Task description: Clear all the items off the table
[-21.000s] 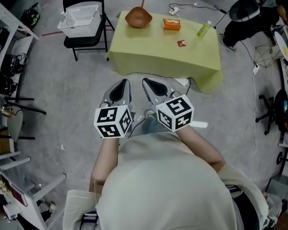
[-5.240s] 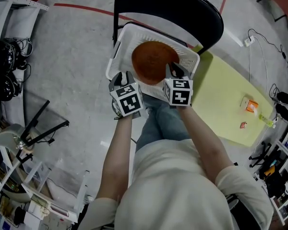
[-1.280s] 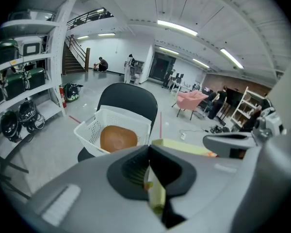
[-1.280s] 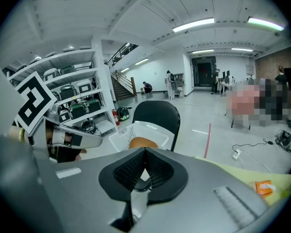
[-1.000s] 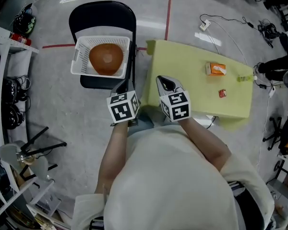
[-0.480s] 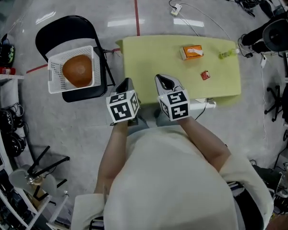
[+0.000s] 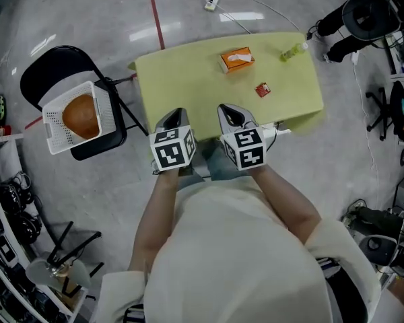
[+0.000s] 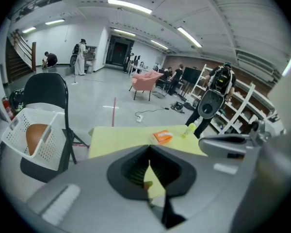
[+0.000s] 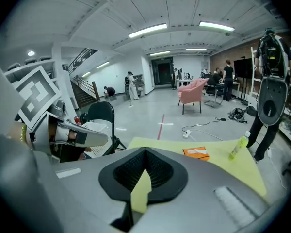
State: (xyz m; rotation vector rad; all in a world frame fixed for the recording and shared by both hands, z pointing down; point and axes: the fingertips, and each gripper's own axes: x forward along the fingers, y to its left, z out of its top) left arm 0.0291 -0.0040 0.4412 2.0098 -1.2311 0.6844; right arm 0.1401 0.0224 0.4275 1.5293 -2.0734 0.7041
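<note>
Ahead of me stands the table [image 7: 188, 79] under a yellow-green cloth. On it lie an orange box [image 7: 236, 60], a green bottle [image 7: 293, 50] and a small red packet [image 7: 262, 90]. My left gripper [image 7: 174, 120] and right gripper [image 7: 231, 115] hang side by side over the table's near edge, both shut and empty. The left gripper view shows shut jaws [image 8: 149, 152] with the orange box [image 8: 162, 137] and bottle [image 8: 190, 129] beyond. In the right gripper view the jaws [image 9: 145, 153] also meet, with the box [image 9: 196, 153] and bottle [image 9: 238, 147] past them.
At the left a black folding chair [image 7: 37, 79] carries a white basket [image 7: 54, 136] with a brown bowl [image 7: 81, 115] in it. A red line and a cable with a power strip [image 7: 211, 4] lie on the floor behind the table. Equipment and stands crowd the right side.
Both grippers have swung from the chair side toward the table's near edge, still shut and empty. The chair with the basket now lies further left; the bowl, once on the table, is in the basket.
</note>
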